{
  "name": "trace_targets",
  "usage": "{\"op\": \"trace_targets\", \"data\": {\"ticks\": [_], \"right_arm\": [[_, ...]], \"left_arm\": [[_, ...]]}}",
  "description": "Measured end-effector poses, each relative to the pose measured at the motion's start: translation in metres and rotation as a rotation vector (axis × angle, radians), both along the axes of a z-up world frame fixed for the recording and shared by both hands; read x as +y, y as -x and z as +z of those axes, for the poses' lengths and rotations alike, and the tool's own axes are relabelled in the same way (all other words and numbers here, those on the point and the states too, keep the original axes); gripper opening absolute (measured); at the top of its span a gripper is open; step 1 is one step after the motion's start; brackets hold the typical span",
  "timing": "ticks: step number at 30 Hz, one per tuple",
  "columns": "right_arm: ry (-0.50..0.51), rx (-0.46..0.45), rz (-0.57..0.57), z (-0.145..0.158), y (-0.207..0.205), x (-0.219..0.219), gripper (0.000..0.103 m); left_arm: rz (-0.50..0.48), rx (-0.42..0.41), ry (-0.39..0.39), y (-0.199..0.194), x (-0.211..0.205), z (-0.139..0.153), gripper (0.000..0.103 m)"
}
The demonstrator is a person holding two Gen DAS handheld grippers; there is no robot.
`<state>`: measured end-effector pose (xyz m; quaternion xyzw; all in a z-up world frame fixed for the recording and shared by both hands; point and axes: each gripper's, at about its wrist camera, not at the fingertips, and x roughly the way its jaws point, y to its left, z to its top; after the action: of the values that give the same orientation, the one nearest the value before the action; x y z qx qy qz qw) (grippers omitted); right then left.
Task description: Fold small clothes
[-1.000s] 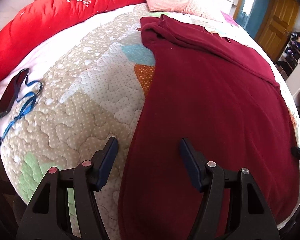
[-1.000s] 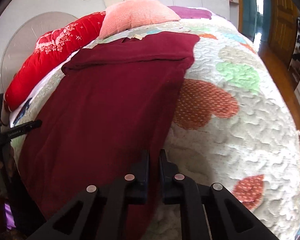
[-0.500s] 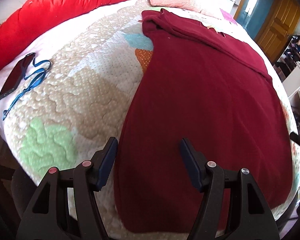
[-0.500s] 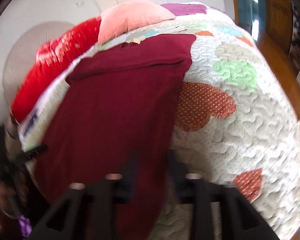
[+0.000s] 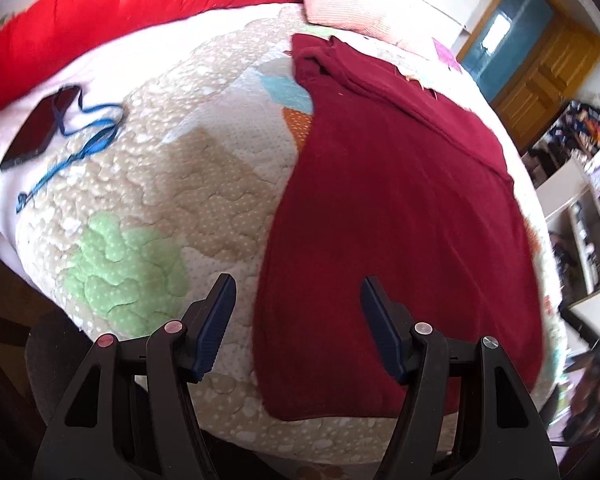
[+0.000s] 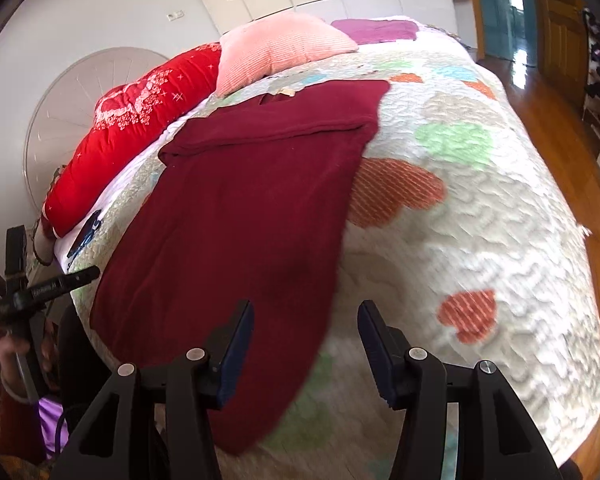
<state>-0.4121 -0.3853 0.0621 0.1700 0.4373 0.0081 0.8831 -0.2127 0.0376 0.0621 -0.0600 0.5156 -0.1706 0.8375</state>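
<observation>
A dark red garment (image 5: 400, 208) (image 6: 240, 216) lies flat on the quilted bed, its far end folded over into a band near the pillows. My left gripper (image 5: 296, 296) hangs open above the garment's near left edge, with nothing between its fingers. My right gripper (image 6: 306, 320) hovers over the garment's near right corner, jaws opening, with nothing between the pads. The left gripper's body (image 6: 44, 288), held in a hand, shows at the left edge of the right wrist view.
The quilt (image 5: 172, 184) (image 6: 480, 216) has pastel and orange patches. A red duvet (image 5: 112, 12) (image 6: 128, 136) and pink pillow (image 6: 276, 50) lie at the head. A phone (image 5: 40, 124) with a blue lanyard rests left of the garment. Wooden floor (image 6: 572, 152) and doors are at right.
My right gripper was shut at the garment's near right edge, then opened and let go. Both grippers have pulled back and up, so the garment's near hem and the bed edge now show.
</observation>
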Motion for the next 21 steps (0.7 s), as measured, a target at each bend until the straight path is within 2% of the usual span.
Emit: {"op": "trace_targets", "data": {"ticks": [3,4,10,18,21], "right_arm": [[-0.015,0.02,0.005,-0.006,0.016,-0.004,0.059],[-0.015,0.027,0.004,-0.008,0.021,-0.004,0.059],[-0.092,0.06,0.06,-0.027,0.027,0.004,0.059],[-0.118,0.076,0.183,-0.037,0.026,0.024,0.059],[-0.131,0.069,0.202,-0.04,0.027,0.027,0.06]], "left_arm": [[0.035,0.013,0.051,-0.005,0.015,0.001,0.065],[0.039,0.02,0.056,-0.007,0.017,-0.001,0.069],[-0.01,0.062,0.043,-0.01,0.009,-0.009,0.07],[-0.135,0.072,-0.04,0.014,-0.015,-0.024,0.071],[-0.173,0.051,-0.082,0.019,-0.024,-0.028,0.077]]}}
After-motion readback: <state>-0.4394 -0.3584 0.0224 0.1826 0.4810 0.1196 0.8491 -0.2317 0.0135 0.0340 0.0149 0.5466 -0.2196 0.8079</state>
